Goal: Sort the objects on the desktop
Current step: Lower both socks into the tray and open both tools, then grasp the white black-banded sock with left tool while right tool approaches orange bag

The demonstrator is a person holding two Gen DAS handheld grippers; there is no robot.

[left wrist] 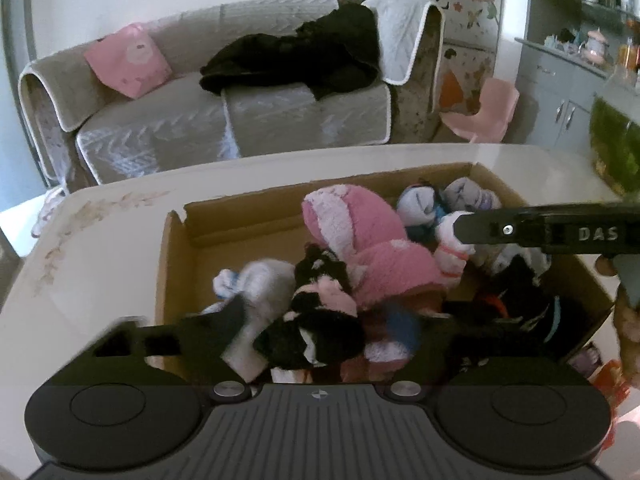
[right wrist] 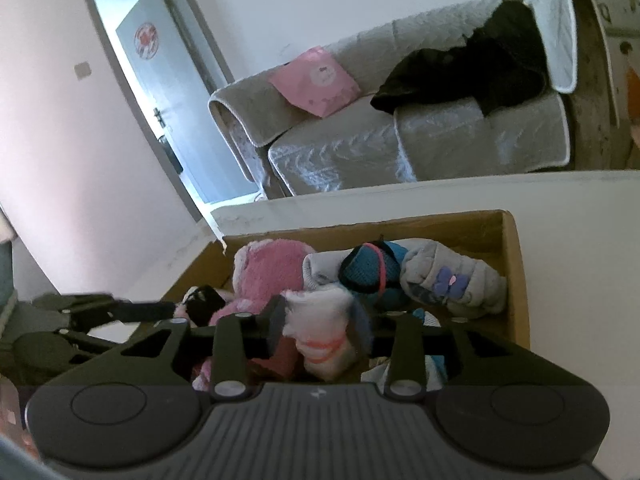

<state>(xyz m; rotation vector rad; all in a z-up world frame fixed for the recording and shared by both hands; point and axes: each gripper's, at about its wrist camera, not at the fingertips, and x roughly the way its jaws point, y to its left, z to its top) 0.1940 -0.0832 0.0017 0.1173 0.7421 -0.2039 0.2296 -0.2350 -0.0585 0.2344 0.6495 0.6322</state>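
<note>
My right gripper (right wrist: 320, 330) pinches the white sock bundle (right wrist: 320, 336) – I'd set it gently in the cardboard box (right wrist: 516, 280); my left gripper (left wrist: 336, 328) gapes wide, empty.

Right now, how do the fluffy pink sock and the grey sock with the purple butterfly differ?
The fluffy pink sock is plush, bright pink with white patches; the grey butterfly sock is a smoother grey knit with a purple motif. The pink sock looks bulkier and sits toward the left of the cardboard box; the grey one lies rolled by the right wall. Both lie inside the box, and no gripper holds either.
</note>
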